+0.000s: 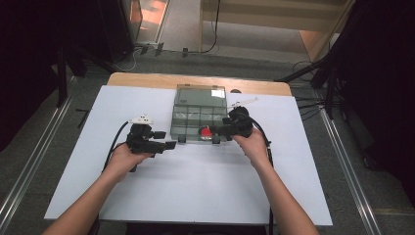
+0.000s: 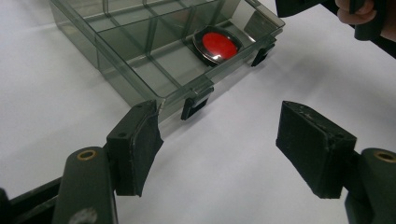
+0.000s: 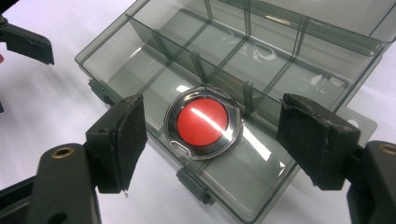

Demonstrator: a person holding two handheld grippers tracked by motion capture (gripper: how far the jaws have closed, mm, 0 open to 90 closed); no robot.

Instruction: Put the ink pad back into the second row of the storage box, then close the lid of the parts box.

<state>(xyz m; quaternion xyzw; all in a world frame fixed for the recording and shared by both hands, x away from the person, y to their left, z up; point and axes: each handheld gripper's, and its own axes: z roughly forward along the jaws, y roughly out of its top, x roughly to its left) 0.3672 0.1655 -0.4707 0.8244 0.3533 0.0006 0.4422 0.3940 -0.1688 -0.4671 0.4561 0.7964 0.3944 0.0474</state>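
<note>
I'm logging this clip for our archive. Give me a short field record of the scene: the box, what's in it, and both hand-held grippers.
surface: white table top
box: clear grey compartment box, lid open and standing at the back
contents: round red-centred disc in a front compartment; the others look empty
left hand-held gripper: jaws open, nothing between them, beside the box's front corner
right hand-held gripper: jaws open, above the disc, not gripping it
latches: dark latches on the front wall, undone
</note>
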